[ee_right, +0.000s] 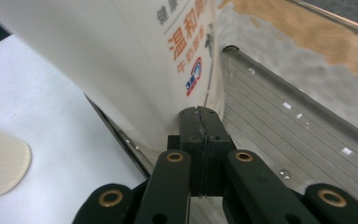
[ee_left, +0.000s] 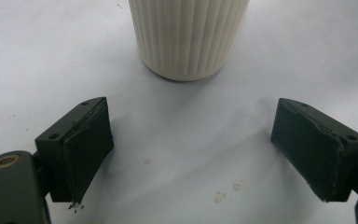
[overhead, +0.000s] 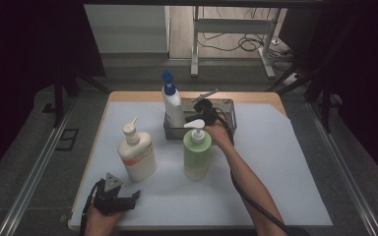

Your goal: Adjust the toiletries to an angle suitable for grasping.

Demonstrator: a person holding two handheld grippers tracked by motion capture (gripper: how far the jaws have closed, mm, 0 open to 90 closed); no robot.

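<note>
Upright in the left end of a metal basket (overhead: pixel 229 105) at the far middle of the table (overhead: pixel 285 162): a white bottle (overhead: pixel 172 105) with a blue cap. Right gripper (overhead: pixel 197 117) reaching into that same basket, just to the right of the bottle, held by a hand coming in past a green pump bottle (overhead: pixel 197 150) that stands on the white mat in front of the basket

In the right gripper view, right gripper (ee_right: pixel 200 114) clenched, both black jaws pressed flat against each other with nothing between them. White bottle (ee_right: pixel 121 60) rising immediately to the left of the closed tips, its orange printed label facing the camera; touching or a hair apart, impossible to tell. Ribbed basket wall (ee_right: pixel 270 121) close on the other side of the jaws, so the tips sit low in the gap between bottle and wall

Left gripper (overhead: pixel 123 194) low at the near left corner of the table, resting close over the mat. A cream pump bottle (overhead: pixel 137 155) upright just beyond it, well left of the green one

In the left gripper view, left gripper (ee_left: pixel 191 149) released, jaws spread wide and empty over the mat. Ribbed base of the cream pump bottle (ee_left: pixel 189 32) straight ahead, centred on the gap but still beyond the tips, not between them, touching neither pad
</note>
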